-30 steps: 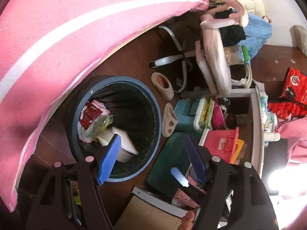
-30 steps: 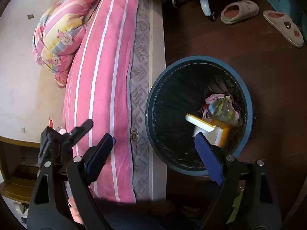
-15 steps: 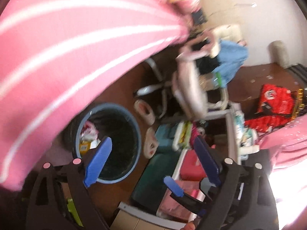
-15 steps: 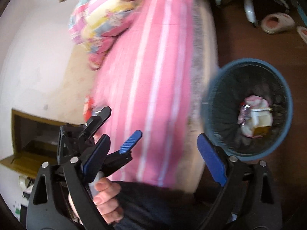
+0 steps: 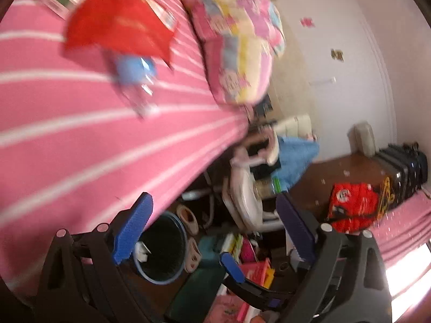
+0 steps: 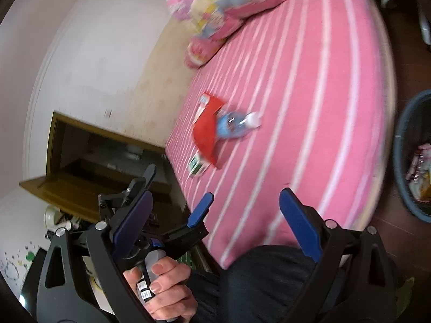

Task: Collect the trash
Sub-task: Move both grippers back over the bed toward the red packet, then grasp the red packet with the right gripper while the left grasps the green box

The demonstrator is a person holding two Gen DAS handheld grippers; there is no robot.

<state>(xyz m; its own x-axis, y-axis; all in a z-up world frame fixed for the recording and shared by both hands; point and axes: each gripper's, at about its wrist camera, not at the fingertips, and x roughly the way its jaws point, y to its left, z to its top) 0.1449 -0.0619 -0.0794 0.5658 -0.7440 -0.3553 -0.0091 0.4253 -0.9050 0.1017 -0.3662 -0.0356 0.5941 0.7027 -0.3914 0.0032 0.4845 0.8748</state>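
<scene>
From the left wrist, the left claw point(image 5: 212, 227) had just spread wide and empty, lifted off the bin point(image 5: 161, 250) toward a red wrapper point(image 5: 118, 24) on the bed point(image 5: 67, 134). From the right wrist, the right claw point(image 6: 215, 226) gaped empty too; the blue bottle point(image 6: 233, 123) awaited collection.

- Left wrist view: looks along the bed point(image 5: 80, 140) edge toward far wall, tilted down; bin point(image 5: 161, 253) low in frame.
- Right wrist view: faces across bed point(image 6: 309, 107) from its side, near.
- Shared: bed, red wrapper point(image 5: 121, 27) point(image 6: 206, 129), bin point(image 6: 412, 156).
</scene>
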